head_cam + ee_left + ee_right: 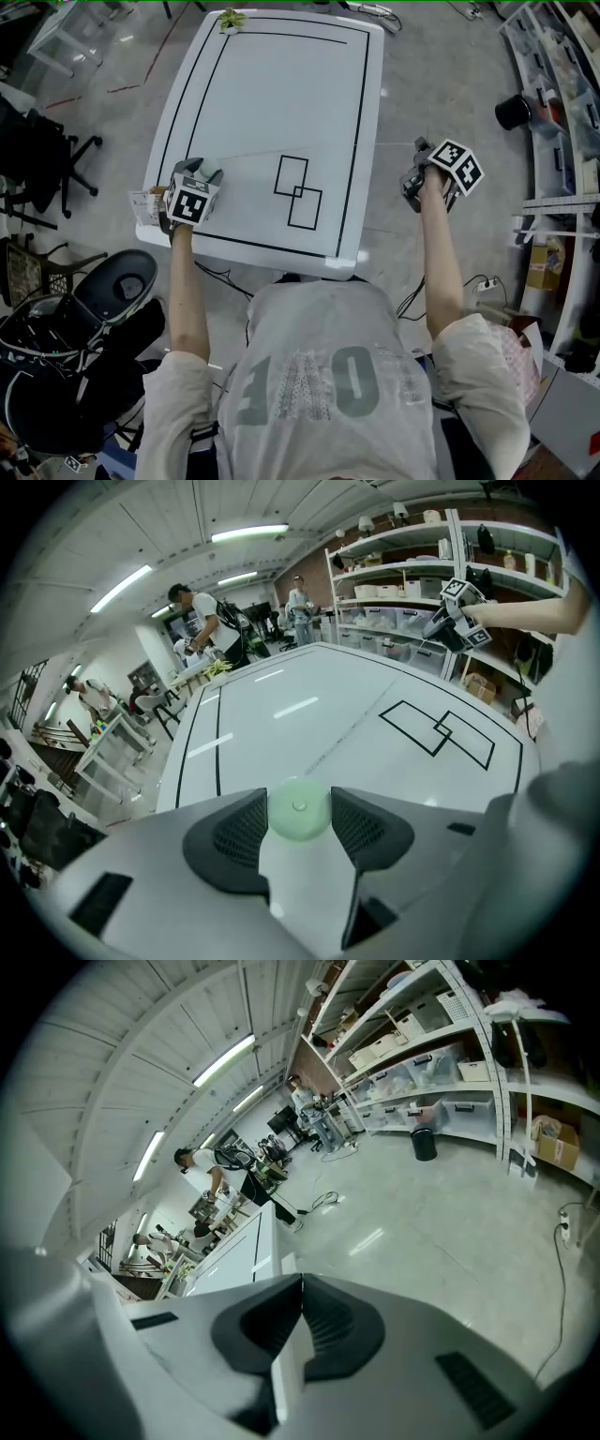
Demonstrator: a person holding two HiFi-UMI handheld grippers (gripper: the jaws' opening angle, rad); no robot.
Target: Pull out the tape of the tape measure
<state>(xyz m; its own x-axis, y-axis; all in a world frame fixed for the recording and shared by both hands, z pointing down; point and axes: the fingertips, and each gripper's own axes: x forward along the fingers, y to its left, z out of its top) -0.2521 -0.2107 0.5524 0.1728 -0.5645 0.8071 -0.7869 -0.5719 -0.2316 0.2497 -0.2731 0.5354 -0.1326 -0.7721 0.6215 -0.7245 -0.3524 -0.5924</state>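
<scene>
Left claw clamped on round green tape measure at tabletop near-left corner; likely light, hard, slick; right claw closed, should pinch tape tip

Tape measure in the left gripper over the table's near left corner; right gripper beyond its right edge.

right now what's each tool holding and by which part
Left tool clamps the round pale green tape measure by its sides. Right tool, jaws shut, seems to pinch the tip of the thin tape stretched between them.
</scene>
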